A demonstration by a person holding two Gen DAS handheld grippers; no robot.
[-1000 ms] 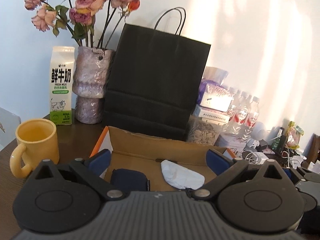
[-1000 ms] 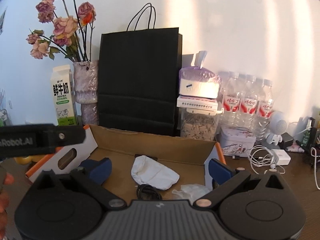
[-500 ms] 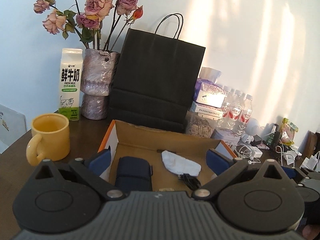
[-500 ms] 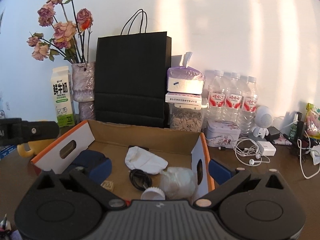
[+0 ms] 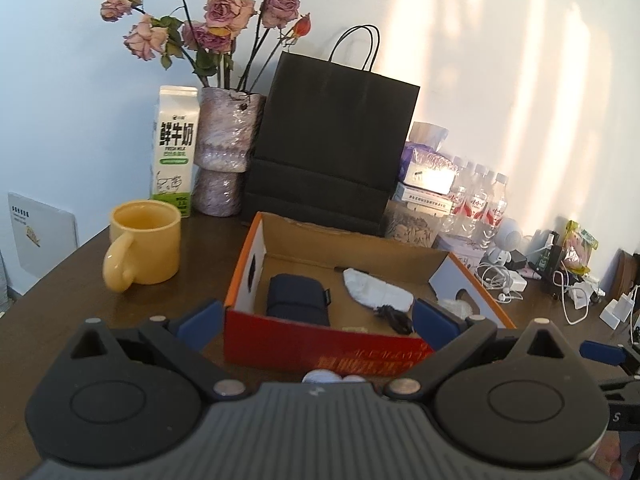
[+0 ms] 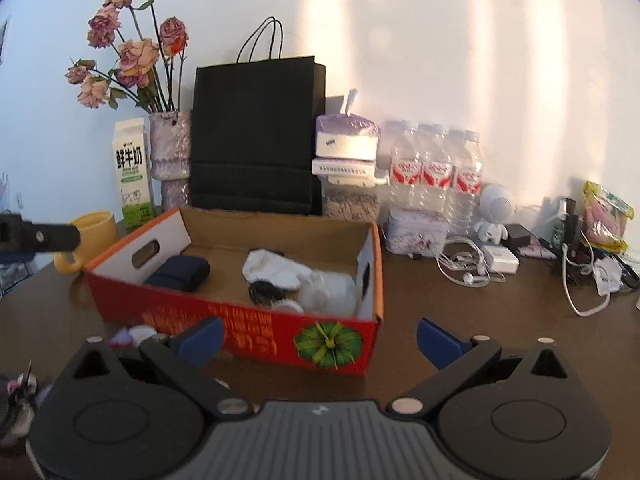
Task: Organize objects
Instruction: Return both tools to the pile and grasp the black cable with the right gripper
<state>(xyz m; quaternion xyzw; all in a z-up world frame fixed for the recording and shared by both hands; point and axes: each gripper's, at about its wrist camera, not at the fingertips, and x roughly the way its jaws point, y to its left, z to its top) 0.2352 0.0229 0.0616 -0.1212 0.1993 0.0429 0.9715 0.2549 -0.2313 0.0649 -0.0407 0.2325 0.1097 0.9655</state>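
Note:
An open red-and-orange cardboard box (image 5: 320, 346) (image 6: 256, 330) sits on the dark table. Inside lie a navy pouch (image 5: 298, 298) (image 6: 180, 273), a white cloth (image 5: 376, 290) (image 6: 276, 268), a black cable coil (image 5: 394, 316) (image 6: 262, 292) and a clear crumpled bag (image 6: 328, 290). My left gripper (image 5: 318, 322) is open, in front of the box's near wall, with nothing between its blue pads. My right gripper (image 6: 320, 338) is open too, low before the box's right front corner. Small white and purple items (image 6: 134, 334) lie on the table by the box's left front.
A yellow mug (image 5: 142, 250), milk carton (image 5: 174, 150), vase of dried roses (image 5: 224, 156) and black paper bag (image 5: 332, 148) stand behind the box. Water bottles (image 6: 436, 170), a tin (image 6: 416, 232), chargers and white cables (image 6: 468, 266) crowd the right side.
Both grippers have pulled back and up from over the box; its red front wall now shows. Both stay open and hold nothing.

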